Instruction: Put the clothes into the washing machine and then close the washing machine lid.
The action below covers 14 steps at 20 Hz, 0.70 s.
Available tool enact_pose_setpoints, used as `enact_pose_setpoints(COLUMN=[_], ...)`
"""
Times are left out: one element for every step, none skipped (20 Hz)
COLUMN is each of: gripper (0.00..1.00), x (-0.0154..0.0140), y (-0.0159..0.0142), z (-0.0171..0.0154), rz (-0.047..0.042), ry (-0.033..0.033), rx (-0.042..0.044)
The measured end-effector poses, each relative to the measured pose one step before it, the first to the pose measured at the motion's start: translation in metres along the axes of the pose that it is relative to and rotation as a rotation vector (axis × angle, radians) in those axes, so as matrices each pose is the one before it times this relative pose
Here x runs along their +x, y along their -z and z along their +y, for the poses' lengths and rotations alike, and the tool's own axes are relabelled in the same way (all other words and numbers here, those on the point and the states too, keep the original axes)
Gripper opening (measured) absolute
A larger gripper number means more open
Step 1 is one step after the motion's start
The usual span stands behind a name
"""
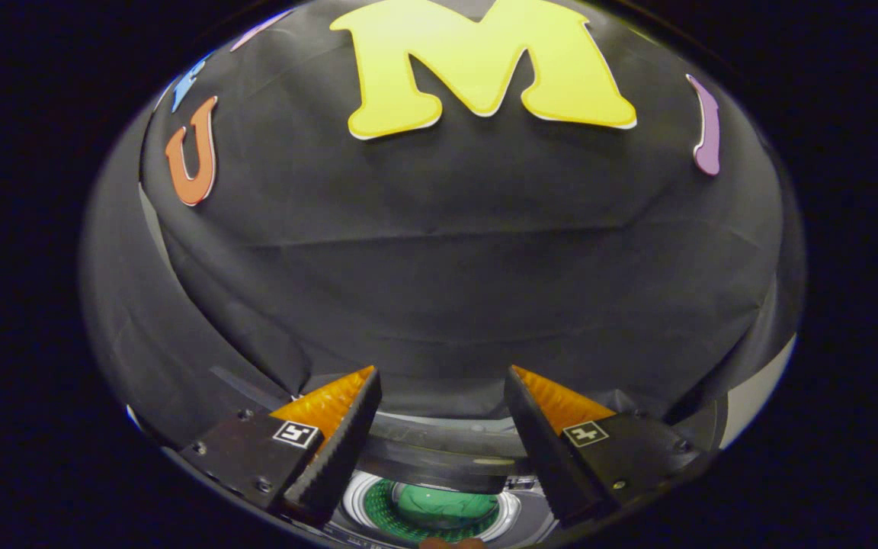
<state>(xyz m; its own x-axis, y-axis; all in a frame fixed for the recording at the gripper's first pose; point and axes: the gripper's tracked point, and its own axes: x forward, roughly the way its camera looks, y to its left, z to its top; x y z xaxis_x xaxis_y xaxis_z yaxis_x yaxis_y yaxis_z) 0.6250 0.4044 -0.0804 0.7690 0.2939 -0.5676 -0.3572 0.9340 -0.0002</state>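
My gripper (443,374) stands open, its two fingers spread wide with nothing between them, raised well above the washing machine. Below and between the fingers I see the machine's round drum opening (433,509) with a pale ring around it. A green piece of clothing (447,505) lies inside the drum. The dark grey lid (439,456) stands raised behind the opening, just past the finger bases. The fingertips point at the black cloth wall beyond the machine.
The black cloth wall (454,259) rises close behind the machine and wraps round both sides. A pale strip of surface (759,393) shows far right. A small reddish thing peeks up at the drum's near rim (450,543).
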Motion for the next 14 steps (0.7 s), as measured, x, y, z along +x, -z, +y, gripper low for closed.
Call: enact_pose_setpoints(gripper=[1.00, 1.00, 1.00, 1.00, 1.00, 1.00, 1.00, 1.00, 1.00, 1.00, 1.00, 1.00, 1.00, 1.00], x=[0.00025, -0.00170, -0.00115, -0.00121, -0.00124, -0.00250, -0.00331, -0.00382, -0.00221, -0.00129, -0.00093, 0.00224, -0.00039, -0.00253], y=[-0.00001, -0.00065, 0.00124, 0.00003, -0.00071, 0.00067, -0.00043, 0.00303, 0.00218, 0.00304, 0.00191, -0.00039, -0.00051, -0.00125], z=[0.00124, -0.00081, 0.00072, -0.00024, 0.00103, 0.00044, 0.00076, 0.00100, 0.00167, -0.00080, 0.00099, -0.00320, 0.00089, 0.00013], rz=[0.00659, 0.00133, -0.00119, -0.00467, -0.00446, -0.00561, -0.01075, -0.01042, -0.00769, -0.00164, -0.00140, -0.00555, -0.00898, -0.01412], ry=[0.00187, 0.00384, 0.00349, 0.00241, 0.00187, 0.00046, 0.00050, -0.00112, -0.00085, 0.00067, 0.00199, 0.00455, 0.00246, -0.00123], rx=[0.00058, 0.00444, -0.00077, 0.00186, 0.00084, -0.00216, -0.00241, -0.00528, -0.00055, 0.00018, 0.00383, 0.00453, 0.00130, -0.00339])
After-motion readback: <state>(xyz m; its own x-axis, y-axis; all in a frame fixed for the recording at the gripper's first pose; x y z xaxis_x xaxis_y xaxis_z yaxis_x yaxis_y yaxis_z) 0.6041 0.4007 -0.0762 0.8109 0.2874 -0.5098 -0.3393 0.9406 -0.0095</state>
